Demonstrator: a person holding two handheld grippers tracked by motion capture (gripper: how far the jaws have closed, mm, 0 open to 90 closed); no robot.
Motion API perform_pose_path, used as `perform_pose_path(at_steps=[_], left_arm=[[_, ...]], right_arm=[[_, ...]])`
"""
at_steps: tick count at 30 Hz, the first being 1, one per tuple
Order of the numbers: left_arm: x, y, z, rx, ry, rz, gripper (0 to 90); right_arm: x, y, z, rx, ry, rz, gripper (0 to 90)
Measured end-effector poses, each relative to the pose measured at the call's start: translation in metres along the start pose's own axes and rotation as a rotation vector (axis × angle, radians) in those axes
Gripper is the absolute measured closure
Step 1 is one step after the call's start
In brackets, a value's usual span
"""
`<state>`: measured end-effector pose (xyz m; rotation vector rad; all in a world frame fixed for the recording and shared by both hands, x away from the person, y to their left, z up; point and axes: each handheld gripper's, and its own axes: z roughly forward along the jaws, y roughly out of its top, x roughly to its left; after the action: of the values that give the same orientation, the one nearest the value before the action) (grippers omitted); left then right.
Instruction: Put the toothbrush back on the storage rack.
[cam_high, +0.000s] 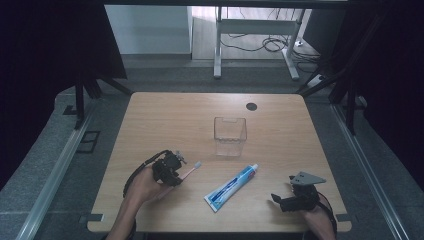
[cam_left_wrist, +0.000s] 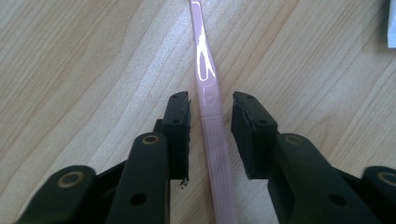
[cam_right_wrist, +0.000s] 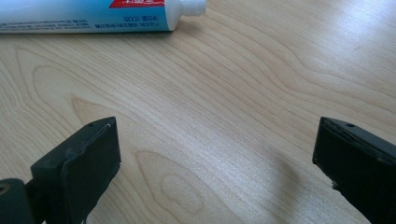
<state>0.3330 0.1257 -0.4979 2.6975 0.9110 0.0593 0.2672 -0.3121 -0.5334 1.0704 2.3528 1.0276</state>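
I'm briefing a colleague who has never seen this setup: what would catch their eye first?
Likely the pink toothbrush, lying on the wooden table between the jaws of the left gripper, with gaps showing on both sides of the handle. Next, the blue and white toothpaste tube lies slanted at the table's middle front, and a clear empty cup stands behind it.
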Motion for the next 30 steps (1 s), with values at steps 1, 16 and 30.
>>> perform_pose_path(at_steps=[1, 16, 30], left_arm=[[0.0, 0.0, 0.0, 0.0, 0.0, 0.0, 68.9], [0.001, 0.01, 0.006, 0.051, -0.007, -0.006, 78.8], [0.004, 0.007, -0.012, -0.043, -0.028, -0.029, 78.8]], right_arm=[[0.0, 0.0, 0.0, 0.001, 0.0, 0.0, 0.9], [0.0, 0.0, -0.001, -0.002, -0.002, 0.002, 1.3], [-0.001, 0.0, -0.002, -0.012, -0.006, -0.001, 1.5]])
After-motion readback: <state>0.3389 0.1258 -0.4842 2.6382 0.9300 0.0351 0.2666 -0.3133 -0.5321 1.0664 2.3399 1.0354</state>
